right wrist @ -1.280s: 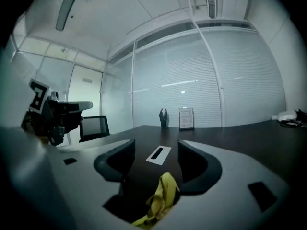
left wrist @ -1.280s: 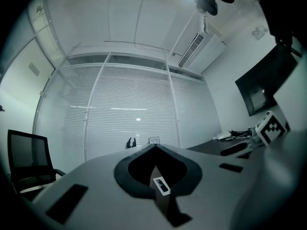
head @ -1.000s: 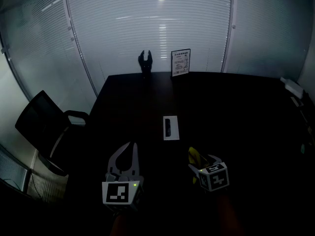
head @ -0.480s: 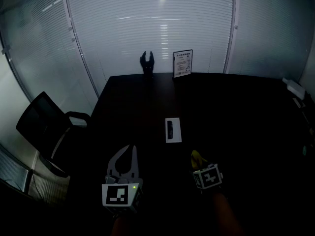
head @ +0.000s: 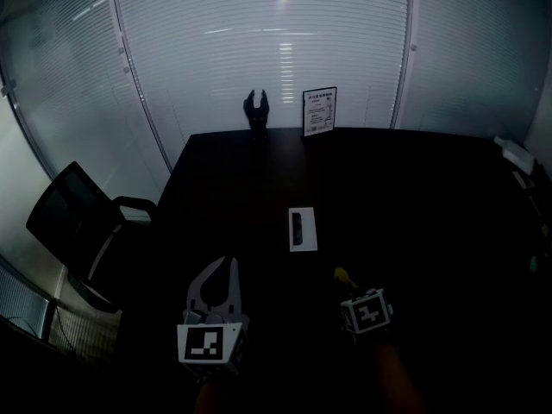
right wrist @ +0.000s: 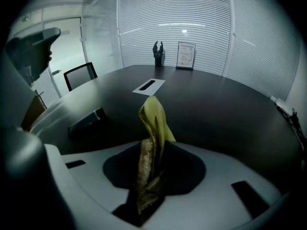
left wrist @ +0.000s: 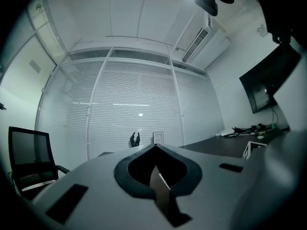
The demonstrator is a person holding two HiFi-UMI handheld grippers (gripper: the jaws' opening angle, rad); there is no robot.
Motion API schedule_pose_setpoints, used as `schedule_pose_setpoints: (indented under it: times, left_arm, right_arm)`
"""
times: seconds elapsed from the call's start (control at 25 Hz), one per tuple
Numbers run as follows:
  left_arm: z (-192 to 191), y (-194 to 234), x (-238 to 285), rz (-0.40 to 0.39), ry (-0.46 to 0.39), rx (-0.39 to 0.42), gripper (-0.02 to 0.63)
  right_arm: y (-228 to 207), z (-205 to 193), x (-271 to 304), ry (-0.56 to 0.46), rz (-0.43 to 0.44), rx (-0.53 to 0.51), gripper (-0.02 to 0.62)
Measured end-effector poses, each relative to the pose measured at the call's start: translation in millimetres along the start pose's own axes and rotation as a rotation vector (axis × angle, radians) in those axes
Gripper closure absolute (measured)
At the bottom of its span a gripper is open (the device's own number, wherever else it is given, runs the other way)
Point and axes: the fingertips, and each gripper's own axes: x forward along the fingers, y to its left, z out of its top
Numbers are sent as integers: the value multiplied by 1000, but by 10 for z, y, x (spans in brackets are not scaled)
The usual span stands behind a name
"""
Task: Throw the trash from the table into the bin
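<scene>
Step in hand: we judge this to be the pick-up, the first half of binning the trash.
Right gripper [head: 348,285]: its jaws have just been closing, and they now pinch the banana peel [right wrist: 152,128] between them. The gripper tilts steeply down toward the table [head: 431,197].
Banana peel: it sits close to the table's near edge, right of the middle and just nearer to us than the white plate [head: 302,228] set into the tabletop. Its brown part lies deep between the jaws and its yellow end sticks out past the tips. We cannot tell whether it has left the tabletop yet.
Left gripper [head: 228,264]: its jaws are pressed together with nothing in them. It is held level above the near edge, left of the middle.
Bin: we see it in no view, so we should find it before we swing the arm.
Grip check: the peel is soft and slippery, so we should hold the squeeze steady and not ease it on the way.
Lift: we should rise straight up first, so the loose yellow end clears the table and does not drag.
Carry: we should move slowly and smoothly, since a limp peel can slide out of the jaws under a quick turn.
Left side: we should keep that gripper parked, away from the chair [head: 78,222].
</scene>
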Motion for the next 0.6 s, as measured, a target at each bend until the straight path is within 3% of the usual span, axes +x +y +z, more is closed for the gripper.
schedule_pose_setpoints:
  times: [0.28, 0.6]
  left_arm:
    - [42, -31, 4, 1, -4, 4, 606]
    - [133, -179, -95, -8, -9, 7, 606]
  right_arm:
    - [-114, 120, -94, -108, -12, 49, 502]
    - [-195, 476, -651, -283, -29, 70, 514]
